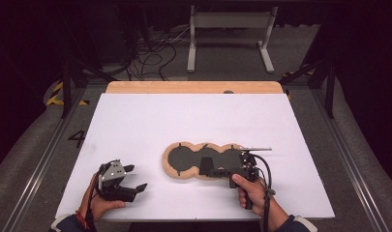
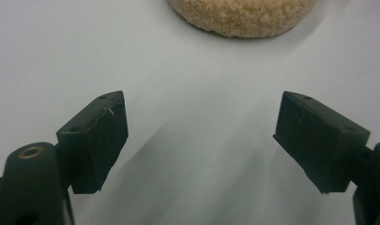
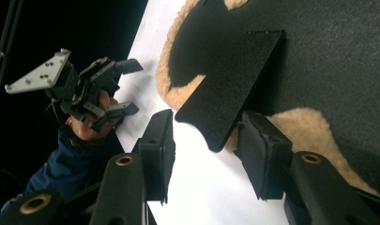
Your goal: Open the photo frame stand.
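Observation:
A dark three-lobed mat (image 1: 184, 158) with a tan fleecy rim lies on the white table top (image 1: 193, 116), right of centre near the front. My right gripper (image 1: 206, 167) reaches over its middle lobe from the right and is open. In the right gripper view a flat black flap (image 3: 234, 79) of the mat (image 3: 342, 70) sticks out between the jaws of the right gripper (image 3: 204, 154), close to the right pad, with nothing clamped. My left gripper (image 1: 136, 177) rests open at the front left, apart from the mat. Its own view has the left gripper (image 2: 201, 136) facing the fleecy rim (image 2: 244, 18).
A wooden table edge (image 1: 193, 87) shows behind the white sheet. Beyond it stand a grey metal stand (image 1: 230, 34) and loose cables (image 1: 150, 53) on the floor. Rails run along both sides of the table. The left gripper (image 3: 130, 87) also appears far off in the right gripper view.

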Available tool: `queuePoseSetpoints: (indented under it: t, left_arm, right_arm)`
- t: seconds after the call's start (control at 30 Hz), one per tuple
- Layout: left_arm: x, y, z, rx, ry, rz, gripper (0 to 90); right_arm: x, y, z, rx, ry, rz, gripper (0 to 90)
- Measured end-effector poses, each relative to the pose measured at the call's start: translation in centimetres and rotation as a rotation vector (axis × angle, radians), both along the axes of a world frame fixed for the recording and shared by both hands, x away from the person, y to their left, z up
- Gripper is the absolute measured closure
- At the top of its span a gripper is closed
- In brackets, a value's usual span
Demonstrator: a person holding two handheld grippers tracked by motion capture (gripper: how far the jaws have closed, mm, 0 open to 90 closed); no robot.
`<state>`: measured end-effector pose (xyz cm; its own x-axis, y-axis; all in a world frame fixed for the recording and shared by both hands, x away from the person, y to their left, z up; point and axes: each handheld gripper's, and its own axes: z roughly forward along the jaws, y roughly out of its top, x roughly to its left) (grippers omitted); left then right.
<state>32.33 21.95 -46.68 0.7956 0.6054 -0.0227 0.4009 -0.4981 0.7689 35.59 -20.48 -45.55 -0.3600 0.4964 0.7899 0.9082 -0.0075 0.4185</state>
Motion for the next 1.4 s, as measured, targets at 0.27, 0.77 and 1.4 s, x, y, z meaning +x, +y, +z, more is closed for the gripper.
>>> queuePoseSetpoints:
  t: [0.27,0.77,1.4]
  left_arm:
    - [2.1,-1.2,0.3,-0.058,0.041,0.002,18.6]
    - [7.3,-4.2,0.7,-0.175,0.16,-0.002,19.2]
    - [8.8,-6.0,-0.2,-0.209,0.294,-0.075,18.0]
  right_arm:
    - [0.5,0.3,-0.3,0.027,0.015,-0.069,61.1]
    - [1.2,1.4,-0.9,0.067,0.036,-0.091,60.3]
    - [1.2,1.5,-0.9,0.025,-0.067,-0.012,68.4]
